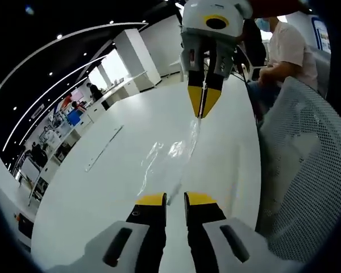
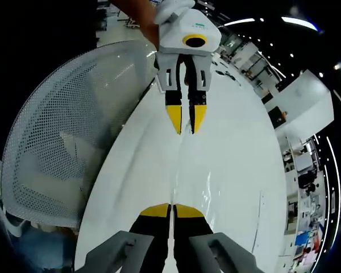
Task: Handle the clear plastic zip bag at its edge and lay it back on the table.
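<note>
Bag (image 1: pixel 173 153) between both hand-held grippers

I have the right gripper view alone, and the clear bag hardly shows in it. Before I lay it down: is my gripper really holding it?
Observer: Yes. In the left gripper view the right gripper is pinched shut on the bag's far edge.
Operator: Where does the rest of it go?
Observer: It runs crumpled from that pinch down towards the left gripper, and its near end reaches the gap between those jaws.
Operator: Is anyone behind my gripper?
Observer: A seated person in a light shirt, beyond the table and next to the mesh chair.
</note>
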